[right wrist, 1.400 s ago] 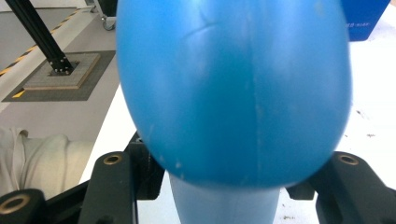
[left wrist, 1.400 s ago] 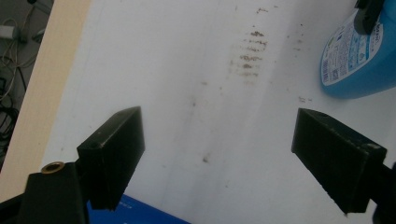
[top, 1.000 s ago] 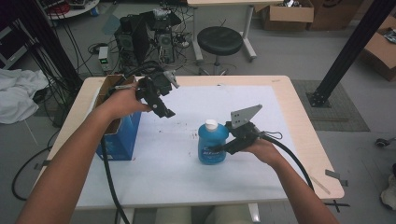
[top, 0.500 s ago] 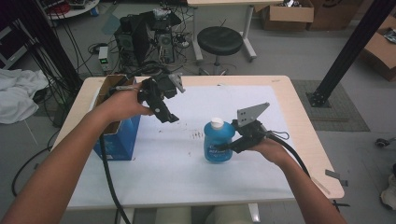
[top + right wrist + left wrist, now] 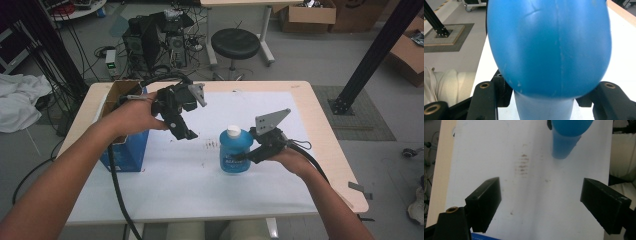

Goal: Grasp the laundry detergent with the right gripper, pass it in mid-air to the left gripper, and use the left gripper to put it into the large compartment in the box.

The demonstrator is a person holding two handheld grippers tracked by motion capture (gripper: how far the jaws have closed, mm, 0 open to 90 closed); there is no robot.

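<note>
I hold the blue bottle (image 5: 235, 152).
My right gripper (image 5: 246, 156) squeezes its side on the surface (image 5: 200, 190); my left gripper (image 5: 186, 131) hangs wide open, empty, off to its side.

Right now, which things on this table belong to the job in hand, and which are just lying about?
In the job: blue bottle, clamped by the right gripper; left gripper, open above the table.

Lying about: blue cardboard box, white mat.

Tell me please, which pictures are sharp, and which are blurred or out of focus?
High view: evenly lit and fairly sharp, blue bottle and blue box clear. Left gripper view: jaws sharp, the bottle soft at the top edge. Right gripper view: the bottle very close, slightly soft, with a mild sheen.
</note>
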